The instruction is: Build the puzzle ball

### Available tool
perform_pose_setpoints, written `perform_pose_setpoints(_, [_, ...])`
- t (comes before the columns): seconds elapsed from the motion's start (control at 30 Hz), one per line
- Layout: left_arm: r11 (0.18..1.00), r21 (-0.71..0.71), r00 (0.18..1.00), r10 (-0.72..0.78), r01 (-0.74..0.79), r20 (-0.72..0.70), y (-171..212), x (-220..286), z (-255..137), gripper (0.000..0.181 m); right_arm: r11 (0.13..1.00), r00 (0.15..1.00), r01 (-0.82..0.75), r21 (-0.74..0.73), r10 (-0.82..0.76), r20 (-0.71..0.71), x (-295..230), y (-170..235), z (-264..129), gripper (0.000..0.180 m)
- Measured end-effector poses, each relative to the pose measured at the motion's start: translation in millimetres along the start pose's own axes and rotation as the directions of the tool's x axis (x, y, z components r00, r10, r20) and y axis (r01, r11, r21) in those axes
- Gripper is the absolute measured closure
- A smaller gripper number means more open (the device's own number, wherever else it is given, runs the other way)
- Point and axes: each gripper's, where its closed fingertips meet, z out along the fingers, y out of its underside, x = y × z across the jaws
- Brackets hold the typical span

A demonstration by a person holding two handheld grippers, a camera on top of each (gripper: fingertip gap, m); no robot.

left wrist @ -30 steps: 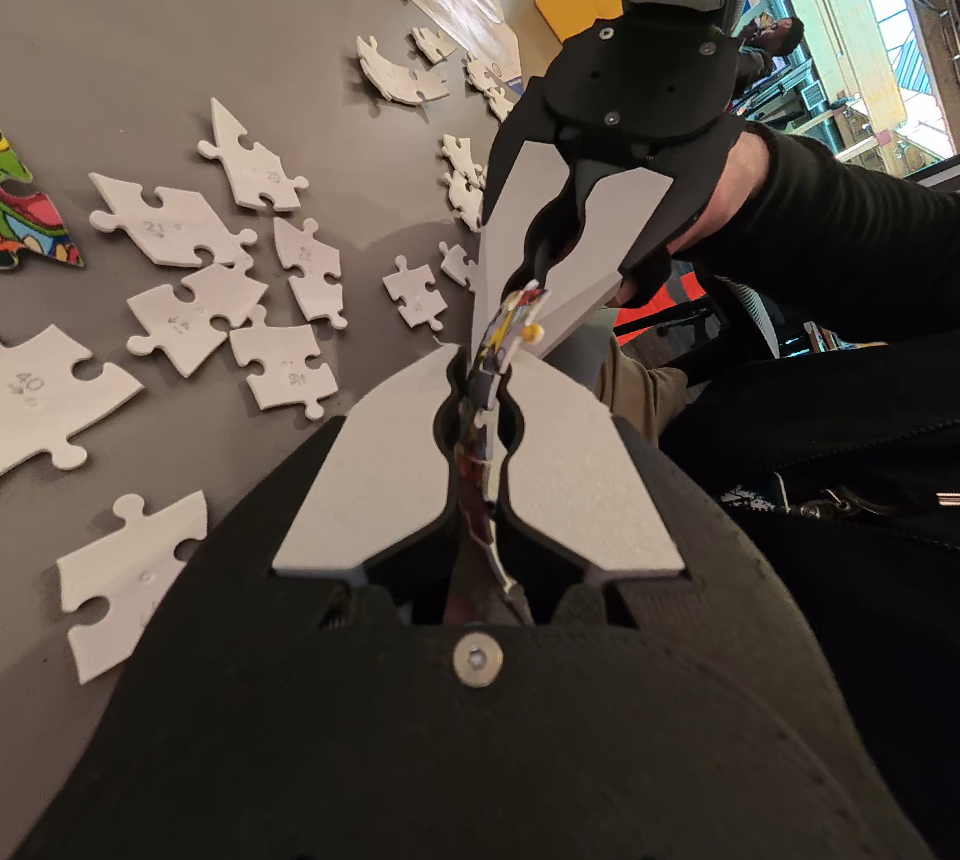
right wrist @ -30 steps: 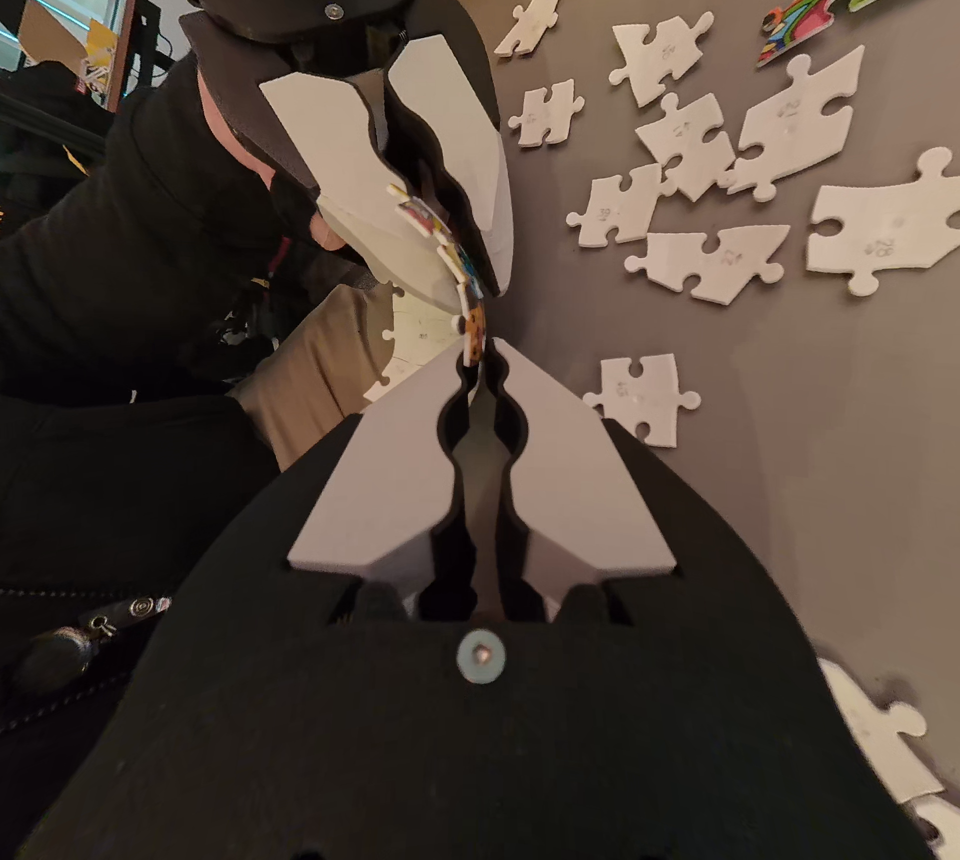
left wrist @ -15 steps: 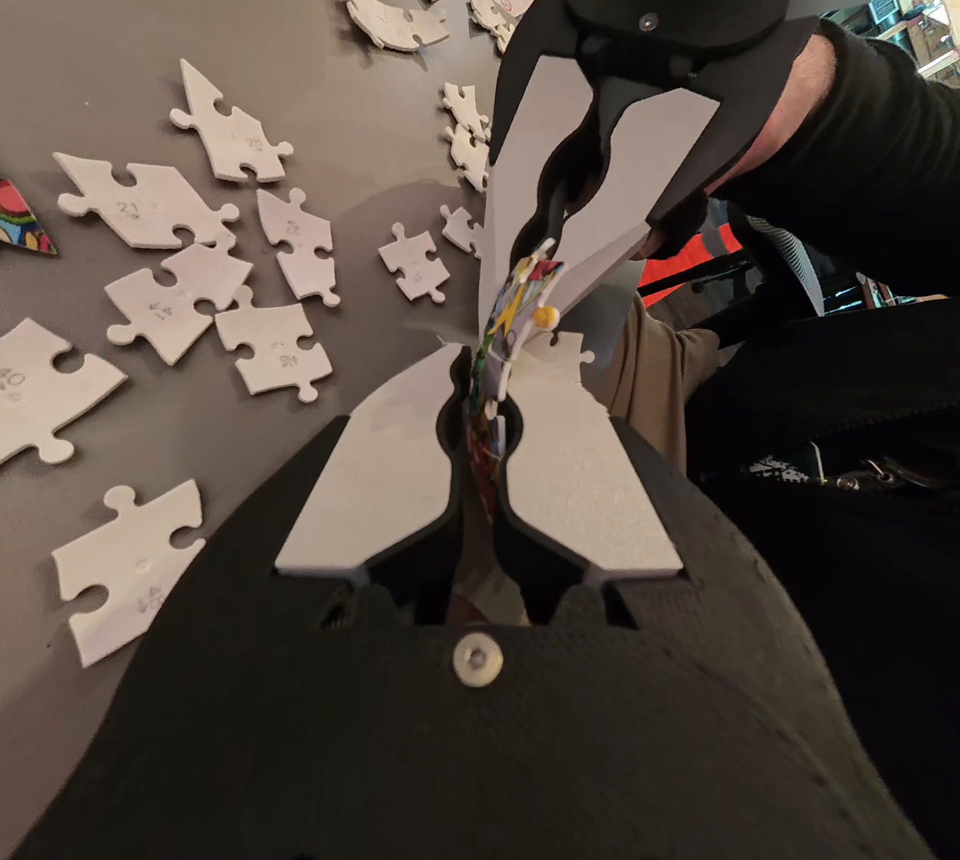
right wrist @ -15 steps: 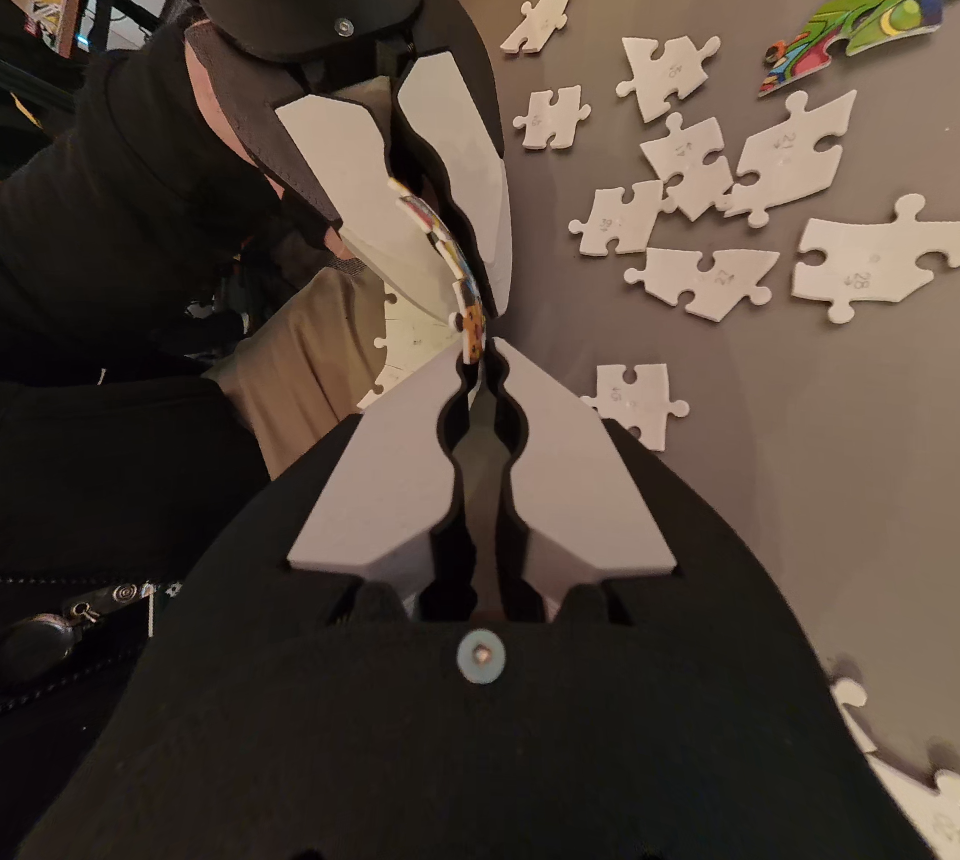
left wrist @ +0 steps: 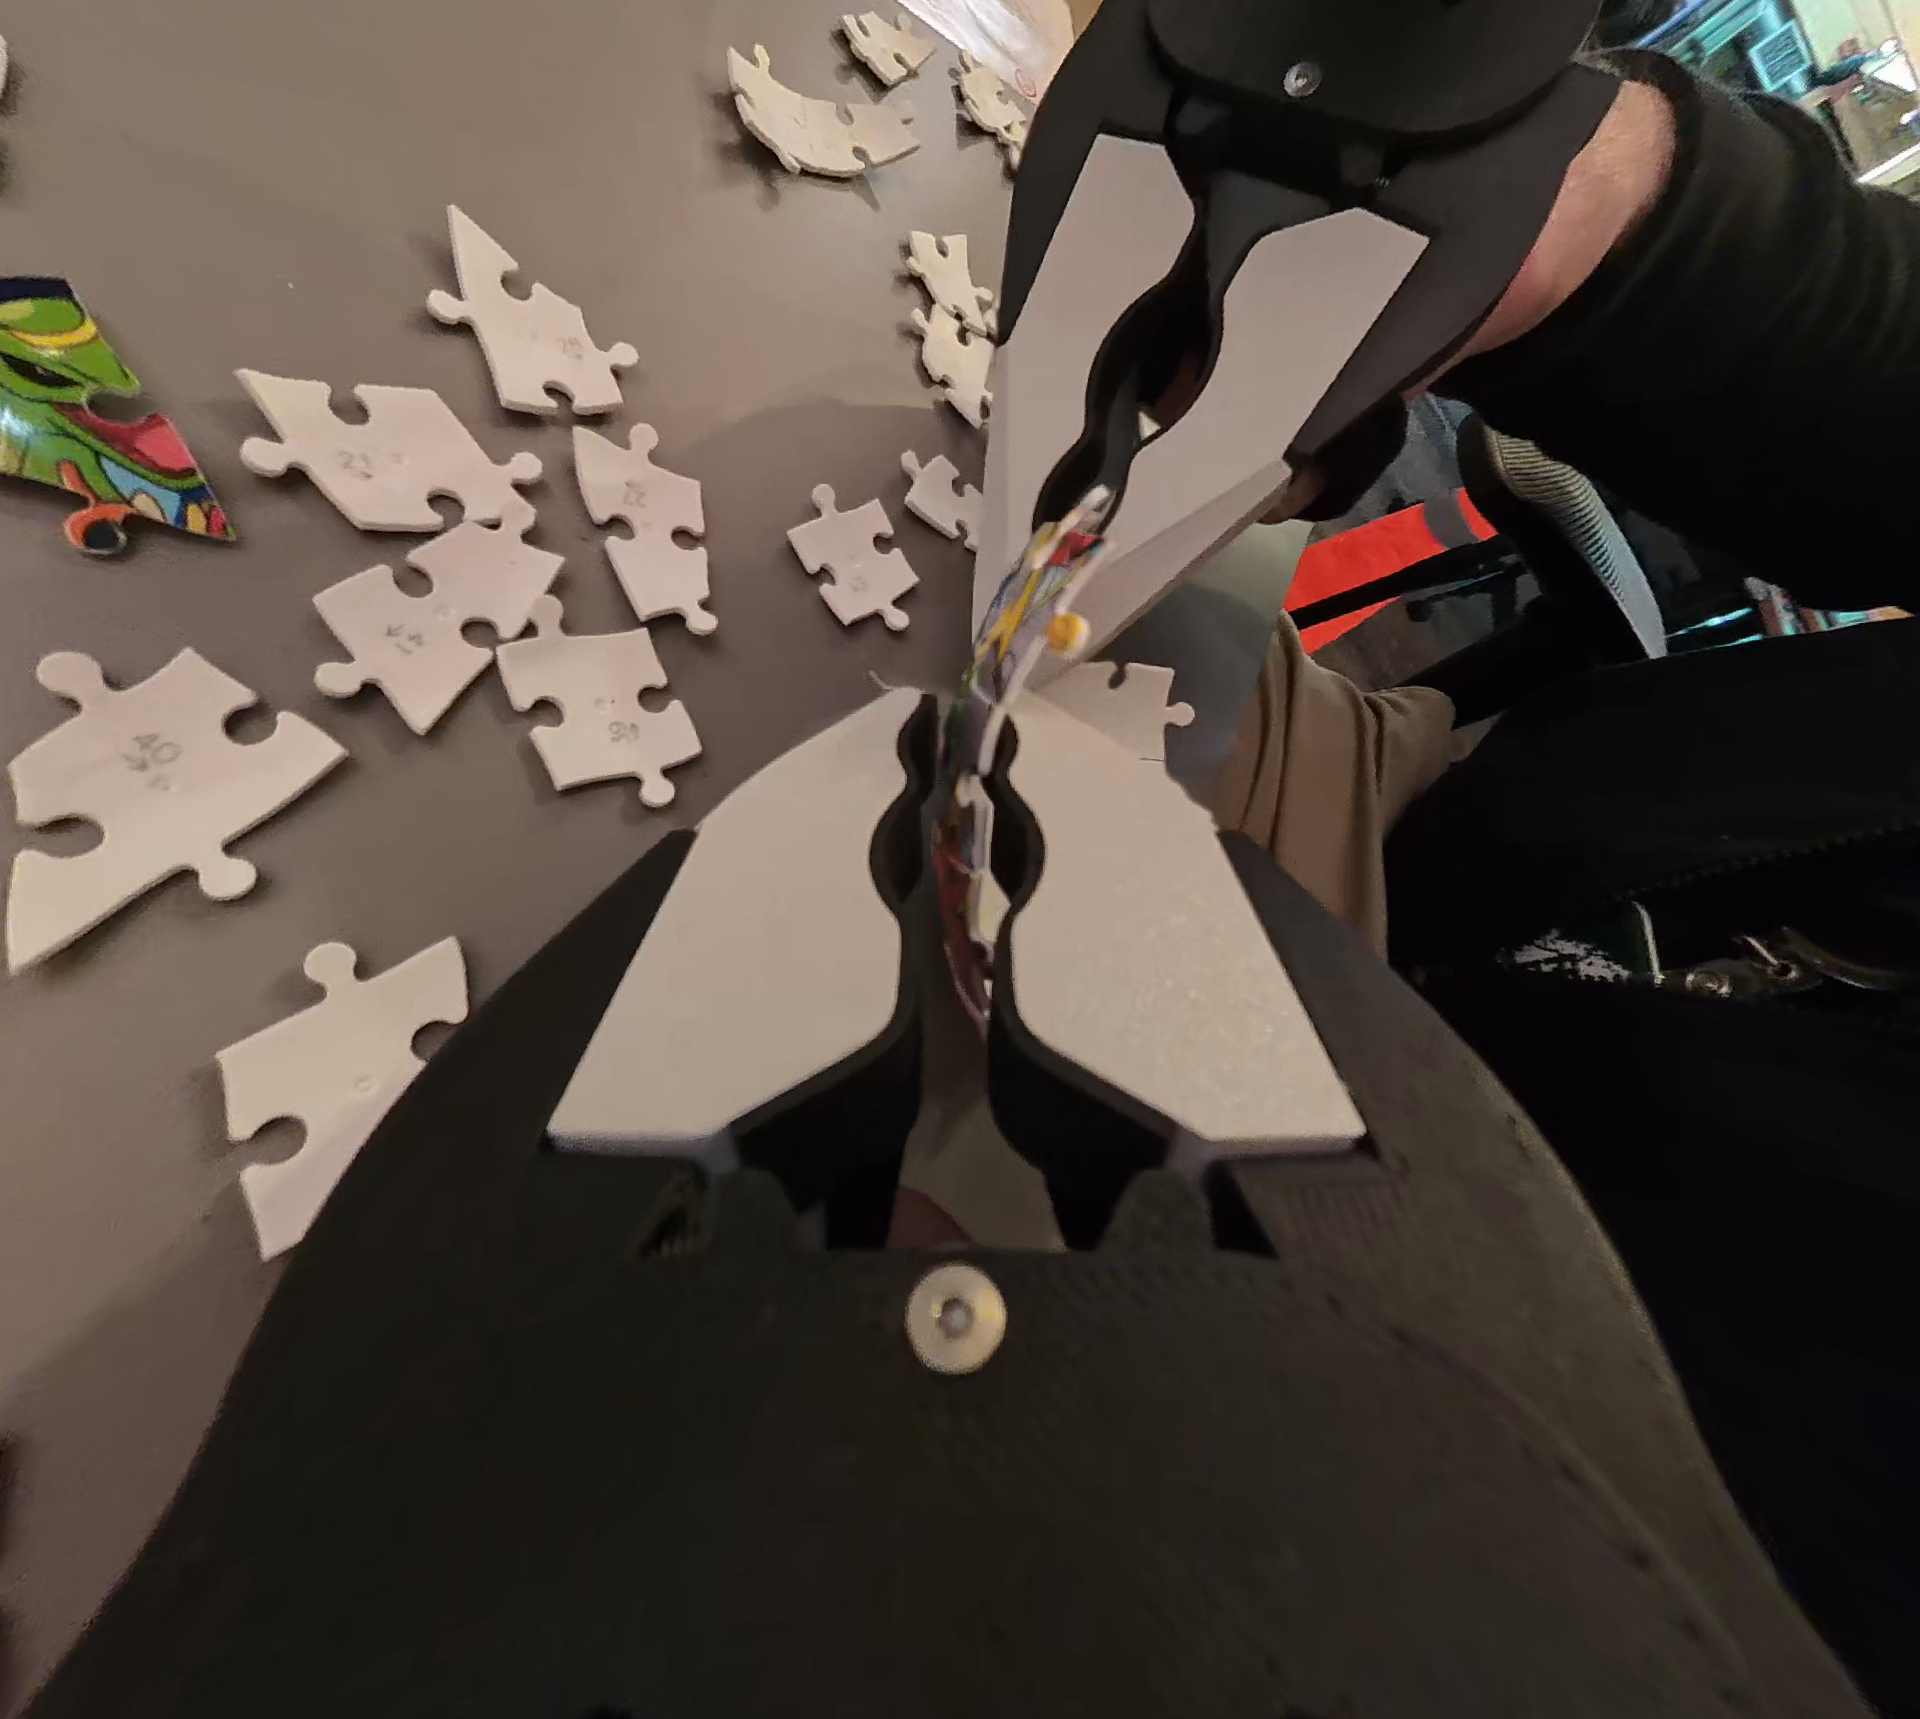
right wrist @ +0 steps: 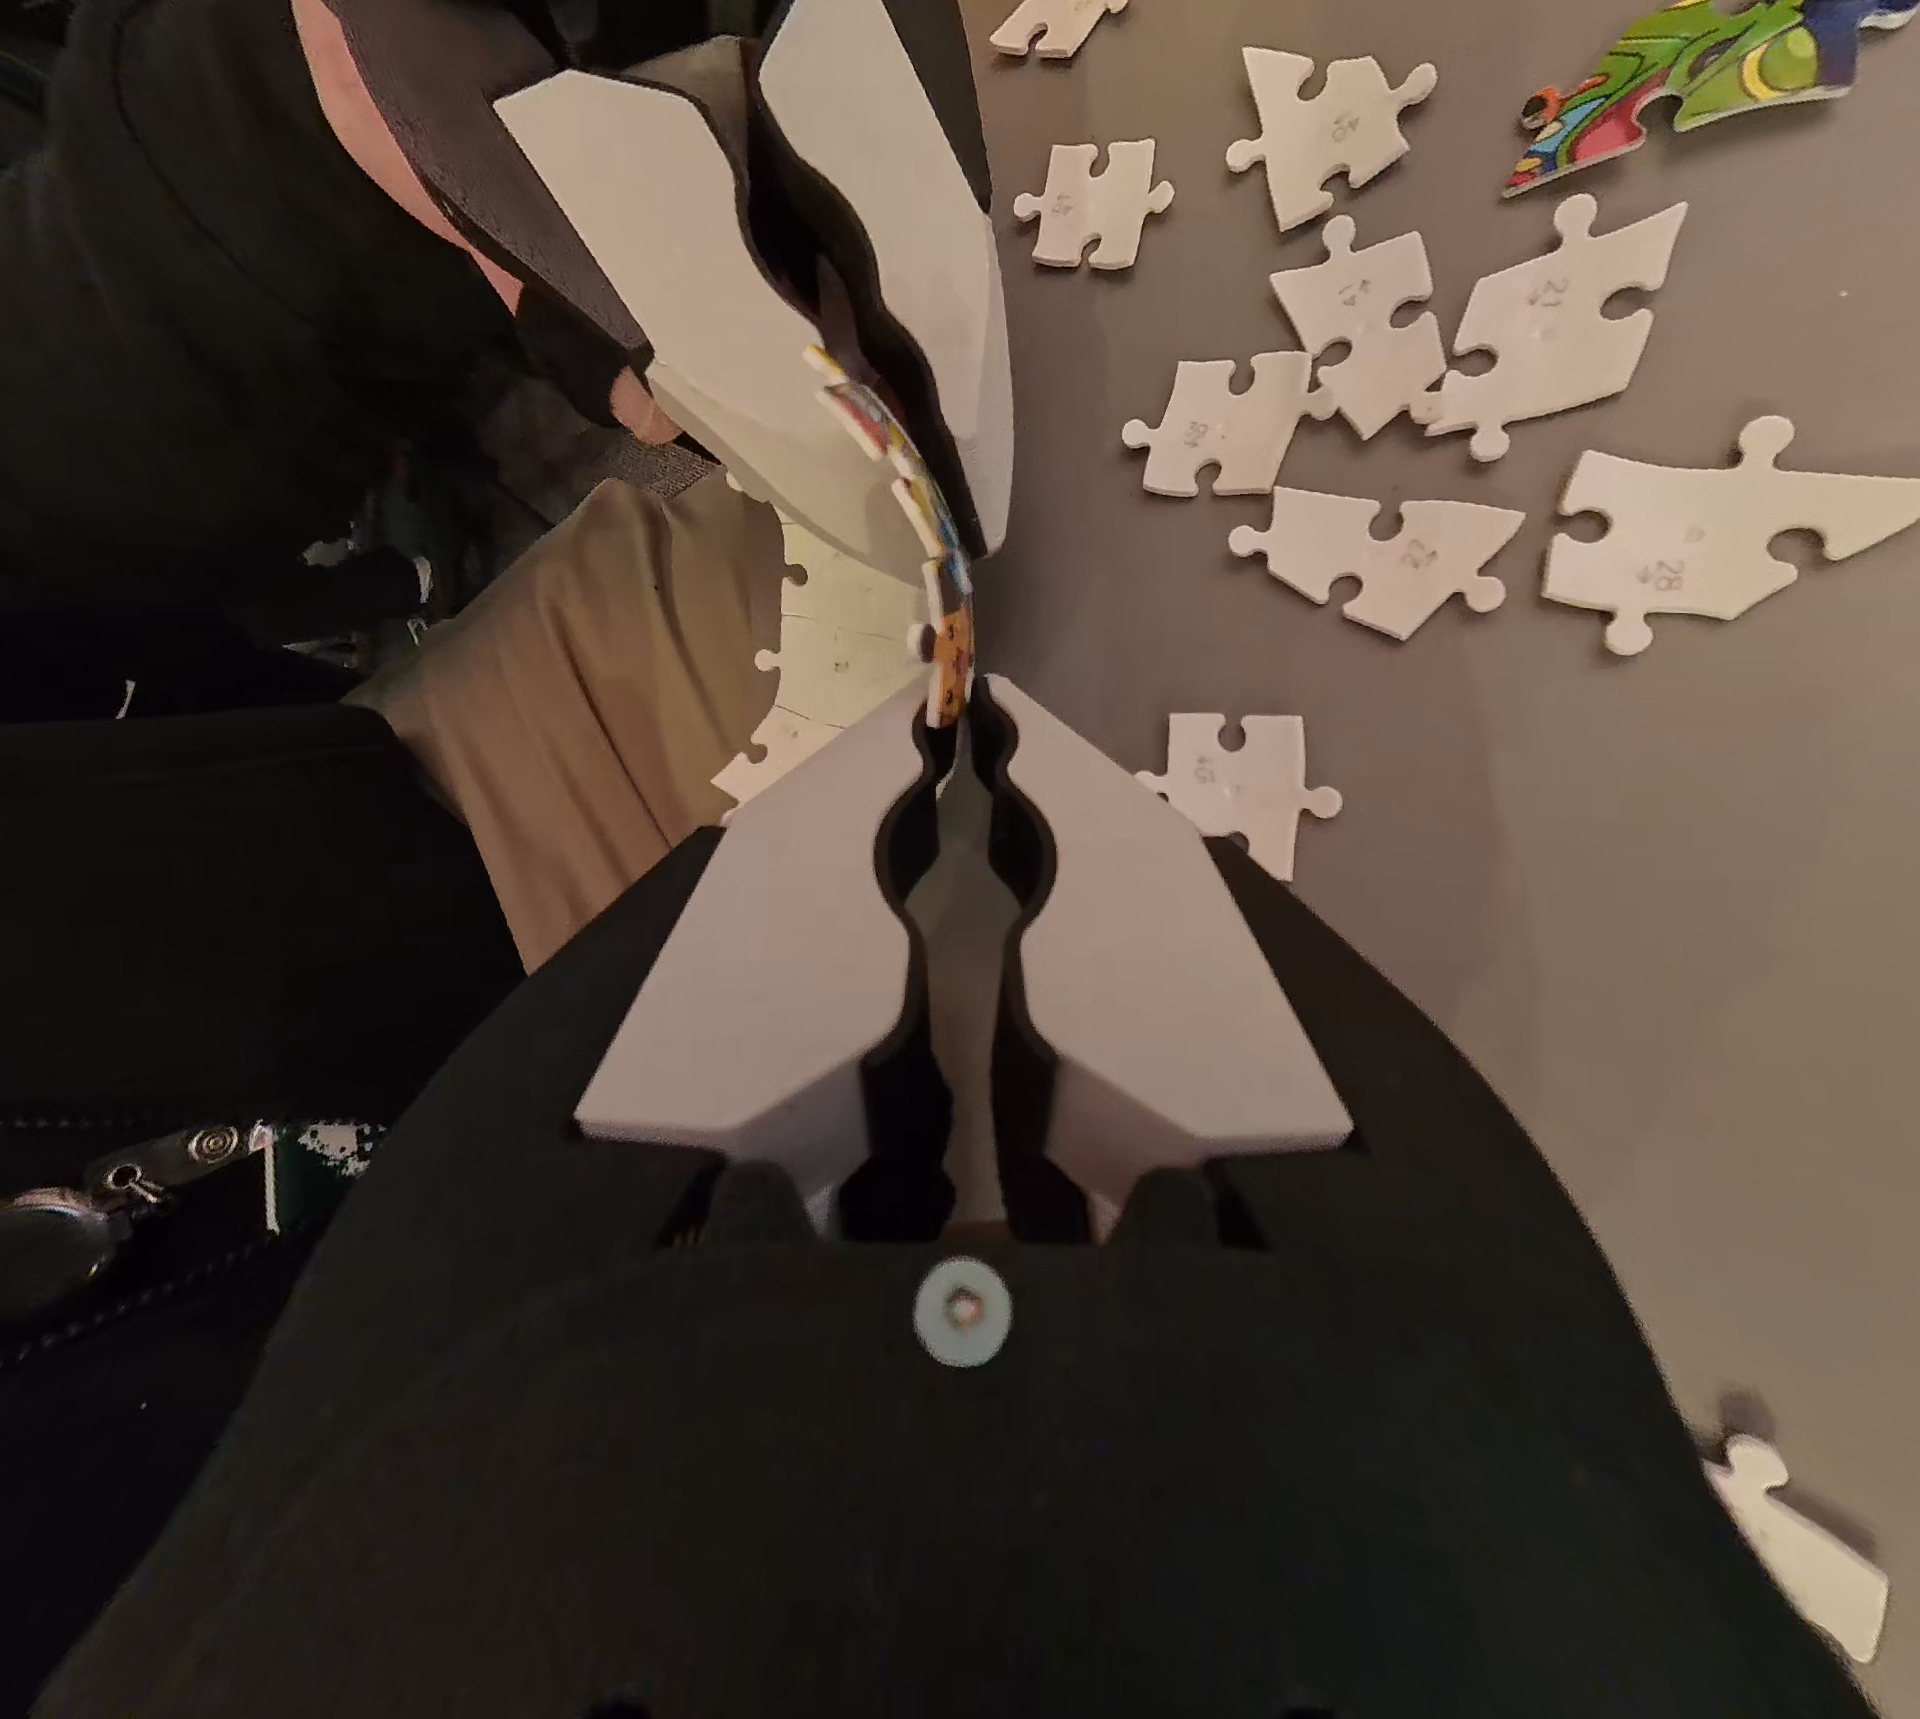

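While both tools meet tip to tip above the desk [left wrist: 312, 59], one curved strip is shared.
Left hand-held gripper [left wrist: 961, 734] is clamped on the puzzle strip [left wrist: 1023, 620]; right hand-held gripper [right wrist: 961, 698] pinches its far end; loose white pieces [left wrist: 613, 713] lie beyond.

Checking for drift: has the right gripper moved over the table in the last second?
Yes: right gripper went forward; the colourful piece sits lower in its view.
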Motion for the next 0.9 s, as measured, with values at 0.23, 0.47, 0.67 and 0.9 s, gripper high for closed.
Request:
perform_pose_setpoints(0.23, [1.000, 0.006, 1.000, 0.006, -0.006, 0.001, -0.8, -0.4, 1.6, 0.174, 1.000, 1.000, -0.001, -0.025, 0.001, -0.008, 1.4, 0.4, -1.9, 0.180])
perform_pose_setpoints(0.47, [0.998, 0.031, 0.998, 0.052, -0.053, 0.045, -7.1, -1.6, 0.3, 0.171, 0.999, 1.000, -0.004, -0.045, 0.004, -0.019, 4.0, -0.6, -3.1, 0.180])
perform_pose_setpoints(0.67, [0.997, 0.032, 0.996, 0.067, -0.069, 0.067, -8.1, -2.6, 0.4, 0.173, 0.998, 1.000, -0.007, -0.058, 0.006, -0.018, 3.9, 3.3, 1.7, 0.179])
perform_pose_setpoints(0.9, [0.994, 0.027, 0.991, 0.108, -0.110, 0.077, -7.0, -3.0, 1.1, 0.176, 0.998, 1.000, -0.012, -0.068, 0.011, -0.015, 4.1, 4.1, -0.2, 0.179])
